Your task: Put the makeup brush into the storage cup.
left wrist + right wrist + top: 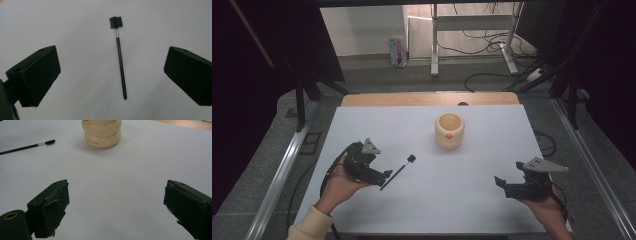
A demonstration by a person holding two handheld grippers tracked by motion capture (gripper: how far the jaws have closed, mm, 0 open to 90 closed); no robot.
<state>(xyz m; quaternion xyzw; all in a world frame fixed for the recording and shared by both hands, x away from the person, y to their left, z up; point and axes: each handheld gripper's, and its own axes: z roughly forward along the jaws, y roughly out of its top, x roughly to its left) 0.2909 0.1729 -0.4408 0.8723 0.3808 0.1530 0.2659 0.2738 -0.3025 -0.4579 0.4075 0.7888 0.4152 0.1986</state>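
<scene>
1. The left gripper [110, 75] has its black fingers [37, 75] spread wide, holding nothing; they hover over the white worktop [62, 25].
2. Between those fingers lies a slim black brush with a small square bristle head [120, 62], flat on the worktop and untouched, its head pointing away from the gripper.
3. In the high view the left gripper [384, 175] sits at the worktop's left, with the tail end of the brush [398, 172] just beside its fingertips.
4. The right gripper [116, 207] also has its fingers [52, 205] set wide and empty, low over the worktop [140, 165].
5. In the high view the right gripper [501, 184] is at the near right, well apart from the brush.
6. A cream, ribbed, round holder with an open top [449, 131] stands upright beyond both grippers, near the worktop's middle, apart from the brush.
</scene>
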